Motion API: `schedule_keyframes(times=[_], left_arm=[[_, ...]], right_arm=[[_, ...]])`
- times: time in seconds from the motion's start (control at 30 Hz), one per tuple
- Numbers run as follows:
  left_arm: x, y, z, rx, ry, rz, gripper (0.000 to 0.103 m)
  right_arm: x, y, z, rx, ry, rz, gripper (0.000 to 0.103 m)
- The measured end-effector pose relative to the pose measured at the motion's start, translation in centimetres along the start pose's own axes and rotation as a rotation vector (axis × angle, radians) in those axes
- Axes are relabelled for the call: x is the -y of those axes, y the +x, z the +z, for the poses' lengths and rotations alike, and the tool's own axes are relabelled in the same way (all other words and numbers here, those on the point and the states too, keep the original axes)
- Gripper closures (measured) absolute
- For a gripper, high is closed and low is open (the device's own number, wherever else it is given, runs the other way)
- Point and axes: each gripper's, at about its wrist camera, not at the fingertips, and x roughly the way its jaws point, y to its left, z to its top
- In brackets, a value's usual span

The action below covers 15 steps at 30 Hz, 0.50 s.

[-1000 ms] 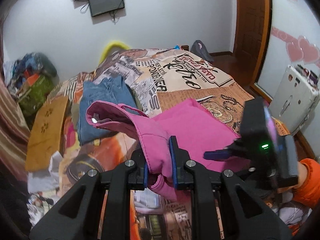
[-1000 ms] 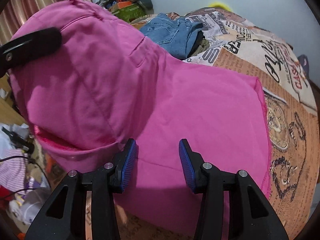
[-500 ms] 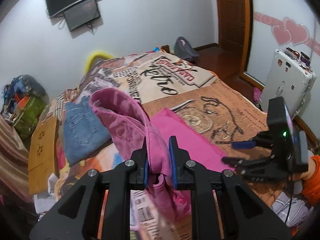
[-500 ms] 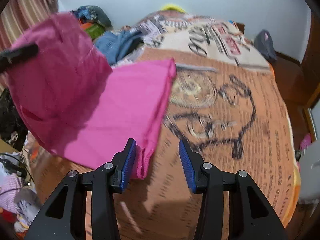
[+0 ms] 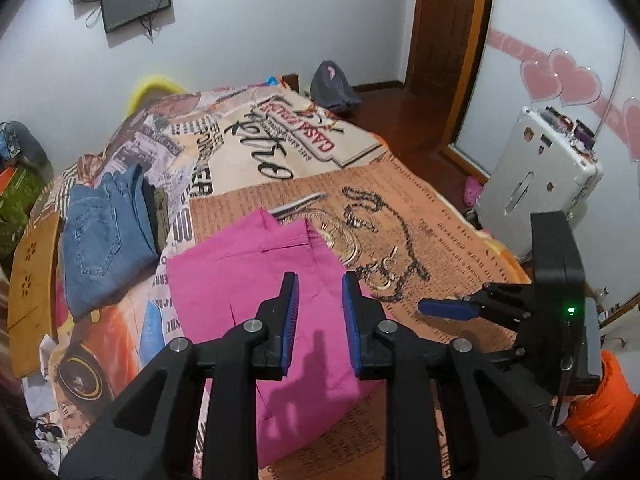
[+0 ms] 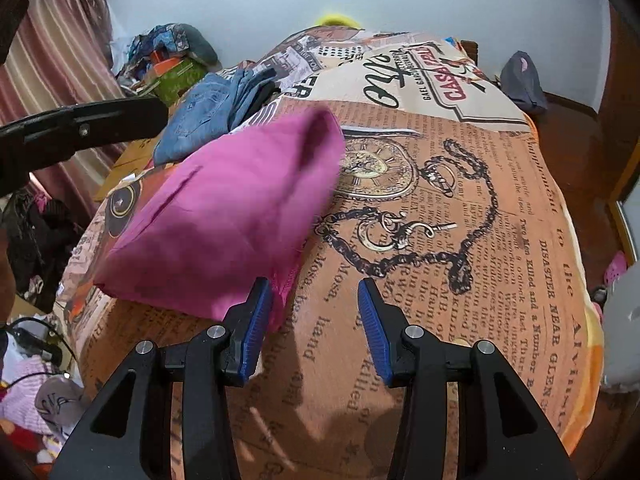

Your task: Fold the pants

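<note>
The pink pants (image 5: 256, 280) lie folded on the printed bedspread (image 5: 420, 216), and show in the right wrist view (image 6: 224, 208) too. My left gripper (image 5: 318, 320) is open and empty, above the near part of the pants. My right gripper (image 6: 314, 328) is open and empty, over the bedspread just right of the pants' near edge; its left finger (image 6: 256, 320) is close to the cloth. The right gripper also shows in the left wrist view (image 5: 452, 306), and the left gripper's finger in the right wrist view (image 6: 80, 128).
Folded blue jeans (image 5: 104, 236) lie on the bed left of the pink pants. A wooden board (image 5: 32, 292) and clutter stand at the bed's left side. A white case (image 5: 536, 184) stands right of the bed. A grey bag (image 5: 332, 88) lies by the door.
My left gripper has let go of the pink pants and opened; the raised part has dropped flat onto the rest. My right gripper stays open beside them.
</note>
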Motion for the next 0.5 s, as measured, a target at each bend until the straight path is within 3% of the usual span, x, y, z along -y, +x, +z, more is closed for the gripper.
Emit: schedule_keyframes(times=[0.2, 0.5], left_arm=[[-3.4, -0.9, -1.2, 0.008, -0.024, 0.065, 0.071], [-9.1, 1.8, -7.8, -0.14, -0.127, 0.077, 0.071]], right_arm=[[-0.6, -0.8, 0.0, 0.025, 0.001, 0.012, 0.062], [-3.0, -2.3, 0.2, 0.051, -0.043, 0.033, 0.062]])
